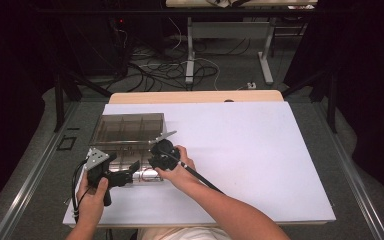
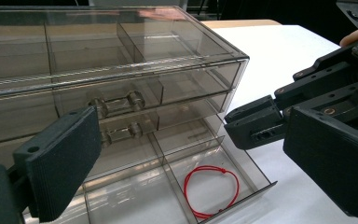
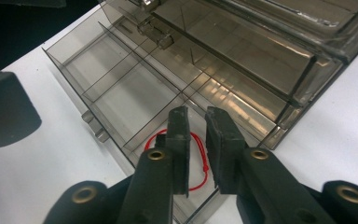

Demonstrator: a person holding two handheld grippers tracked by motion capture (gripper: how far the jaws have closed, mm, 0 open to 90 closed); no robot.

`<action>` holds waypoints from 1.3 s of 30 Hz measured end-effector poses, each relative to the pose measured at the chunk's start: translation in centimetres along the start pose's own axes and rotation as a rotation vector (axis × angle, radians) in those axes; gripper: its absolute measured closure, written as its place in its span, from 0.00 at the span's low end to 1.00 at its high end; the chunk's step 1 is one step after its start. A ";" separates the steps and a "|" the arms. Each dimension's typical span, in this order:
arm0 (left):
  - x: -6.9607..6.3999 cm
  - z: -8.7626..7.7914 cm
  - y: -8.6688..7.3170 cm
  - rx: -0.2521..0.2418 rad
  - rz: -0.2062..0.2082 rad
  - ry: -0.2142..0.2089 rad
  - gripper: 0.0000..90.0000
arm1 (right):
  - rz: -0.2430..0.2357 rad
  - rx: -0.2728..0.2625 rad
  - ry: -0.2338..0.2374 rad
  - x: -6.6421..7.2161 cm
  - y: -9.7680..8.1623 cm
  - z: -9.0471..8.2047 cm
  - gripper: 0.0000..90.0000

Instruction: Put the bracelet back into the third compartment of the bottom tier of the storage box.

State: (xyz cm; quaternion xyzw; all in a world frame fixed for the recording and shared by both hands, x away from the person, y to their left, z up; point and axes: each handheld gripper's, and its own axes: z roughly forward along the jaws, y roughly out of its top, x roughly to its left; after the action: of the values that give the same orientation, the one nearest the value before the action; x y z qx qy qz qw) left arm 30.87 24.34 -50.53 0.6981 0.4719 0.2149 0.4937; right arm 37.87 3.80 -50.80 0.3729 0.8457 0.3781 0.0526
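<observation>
A smoky clear drawer organizer stands at the table's left. Its bottom drawer is pulled out toward me. A red string loop lies in the drawer's front corner compartment. My right gripper hovers just above that loop, its jaws a narrow gap apart with nothing between them. My left gripper is wide open in front of the drawer, holding nothing.
The white table top stretches to the right of the organizer. The organizer's upper drawers with their clear handles are closed. A wooden edge borders the table's far side, with cables on the floor beyond.
</observation>
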 end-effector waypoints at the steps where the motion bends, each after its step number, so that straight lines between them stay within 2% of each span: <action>1: 0.0 0.0 0.0 0.001 0.000 0.000 0.05 | -0.004 -0.006 -0.001 -0.1 0.0 0.0 0.86; 9: 0.1 0.1 0.0 0.001 -0.009 0.004 0.05 | 0.000 0.002 0.028 0.0 0.0 -0.3 0.80; 14: 0.2 0.0 -0.1 0.004 -0.012 0.007 0.05 | -0.001 -0.016 0.038 0.1 0.0 -0.6 0.73; 22: 0.2 0.0 -0.1 0.004 -0.006 0.010 0.05 | -0.005 -0.007 0.054 0.2 -0.1 -0.9 0.61; 25: 0.2 0.0 0.0 0.012 -0.003 0.007 0.05 | -0.002 -0.010 0.048 0.1 -0.2 -1.1 0.54; 26: 0.2 0.0 0.0 0.012 -0.003 0.006 0.05 | -0.013 -0.037 0.042 -0.1 -0.4 -1.2 0.50; 31: 0.1 0.0 0.0 0.013 -0.003 0.004 0.05 | -0.014 -0.042 0.031 -0.5 -0.5 -1.8 0.43; 33: 0.1 0.0 -0.1 0.011 -0.002 0.003 0.05 | -0.014 -0.049 0.030 -0.8 -0.5 -2.1 0.38; 34: 0.1 0.0 -0.1 0.011 -0.002 0.003 0.05 | -0.010 -0.068 0.020 -0.8 -0.6 -2.1 0.35; 36: 0.1 -0.1 -0.1 0.012 -0.003 0.002 0.05 | -0.022 -0.036 0.010 -1.1 -0.6 -2.7 0.27; 39: 0.1 0.0 -0.1 0.012 -0.003 0.002 0.05 | -0.019 -0.043 0.004 -1.3 -0.6 -3.0 0.25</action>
State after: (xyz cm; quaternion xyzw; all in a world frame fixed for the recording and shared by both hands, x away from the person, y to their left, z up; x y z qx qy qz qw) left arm 30.87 24.46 -50.60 0.7002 0.4746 0.2119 0.4894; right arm 37.29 0.83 -49.32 0.3628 0.8410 0.3963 0.0628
